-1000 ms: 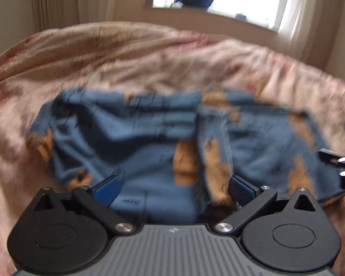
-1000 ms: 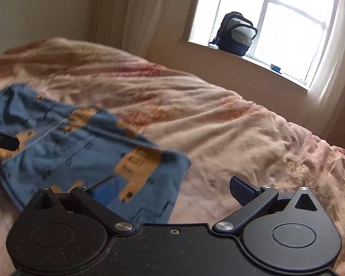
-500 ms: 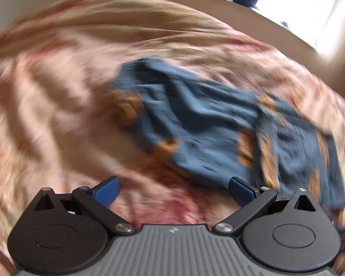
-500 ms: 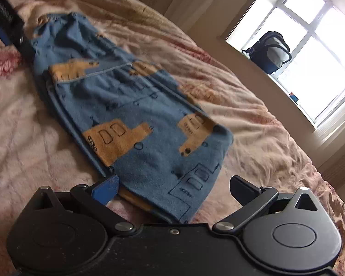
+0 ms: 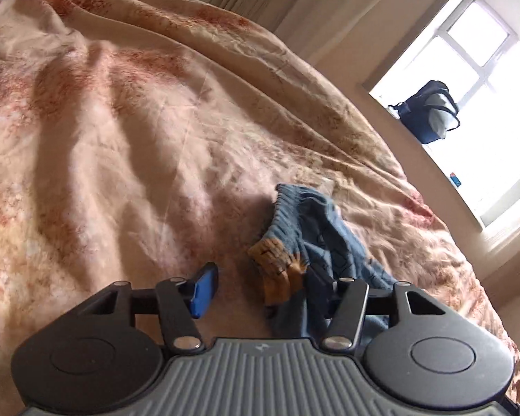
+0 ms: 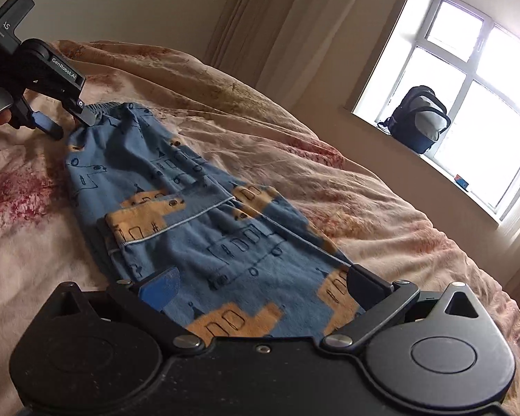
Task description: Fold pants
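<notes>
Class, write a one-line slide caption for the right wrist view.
Blue patterned pants lie on a pink floral bedspread, open right gripper at the hem, left gripper at the waistband.

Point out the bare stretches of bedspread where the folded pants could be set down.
Bare bedspread spreads wide left of the pants' waistband, toward the wall. Another bare strip runs between the pants and the window sill. Crowded: both pants ends, where the left gripper and right gripper sit.

The pants (image 5: pixel 308 242) run hidden behind the left tongs (image 5: pixel 260 286).
</notes>
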Available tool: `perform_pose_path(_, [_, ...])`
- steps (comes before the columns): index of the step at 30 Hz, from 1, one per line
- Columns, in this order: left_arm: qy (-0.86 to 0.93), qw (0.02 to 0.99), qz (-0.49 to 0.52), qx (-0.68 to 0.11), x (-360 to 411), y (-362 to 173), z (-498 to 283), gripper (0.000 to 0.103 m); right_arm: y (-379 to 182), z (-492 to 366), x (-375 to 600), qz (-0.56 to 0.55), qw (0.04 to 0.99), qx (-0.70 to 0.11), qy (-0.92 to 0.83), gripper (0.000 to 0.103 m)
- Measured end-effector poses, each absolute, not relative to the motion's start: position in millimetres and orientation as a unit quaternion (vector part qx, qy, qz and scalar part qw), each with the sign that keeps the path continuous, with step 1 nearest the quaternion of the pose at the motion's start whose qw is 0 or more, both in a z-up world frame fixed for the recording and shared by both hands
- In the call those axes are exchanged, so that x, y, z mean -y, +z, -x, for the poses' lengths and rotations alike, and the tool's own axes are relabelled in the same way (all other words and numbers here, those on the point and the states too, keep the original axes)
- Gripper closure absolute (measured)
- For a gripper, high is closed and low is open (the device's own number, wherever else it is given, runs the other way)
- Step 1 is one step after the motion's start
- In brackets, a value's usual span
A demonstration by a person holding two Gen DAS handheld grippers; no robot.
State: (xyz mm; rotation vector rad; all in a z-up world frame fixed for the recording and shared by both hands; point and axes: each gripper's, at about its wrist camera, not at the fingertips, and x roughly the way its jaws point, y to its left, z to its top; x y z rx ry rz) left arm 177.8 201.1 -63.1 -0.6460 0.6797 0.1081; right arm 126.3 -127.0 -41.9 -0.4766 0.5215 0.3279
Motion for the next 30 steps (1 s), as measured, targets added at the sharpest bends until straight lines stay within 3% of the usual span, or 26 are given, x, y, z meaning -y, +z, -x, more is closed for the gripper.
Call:
perform_pose_path(5, [0.043, 0.918, 0.247, -0.308, -184.7, -60.9, -183.3, 0.075, -54.6, -132.2, 117.7, 0.239, 0.922, -0.259, 0.161, 0.001])
perform_pose_path(12, [0.042, 0.962, 0.036, -0.268, -127.3, -51.1, -180.8, 0.083, -65.2, -139.2, 127.9, 0.197, 0.924, -0.289, 0.155, 0.001])
perform_pose_path(26, [0.038, 0.963, 0.003, -0.268, -116.4, -52.0, -182.1, 0.081, -69.2, -142.7, 130.2, 0.181, 0.924, -0.298, 0.155, 0.001])
perform_pose_path(30, [0.036, 0.956, 0.050, -0.288, -126.0, -55.5, -185.7, 0.050, -69.2, -142.7, 130.4, 0.180, 0.924, -0.298, 0.155, 0.001])
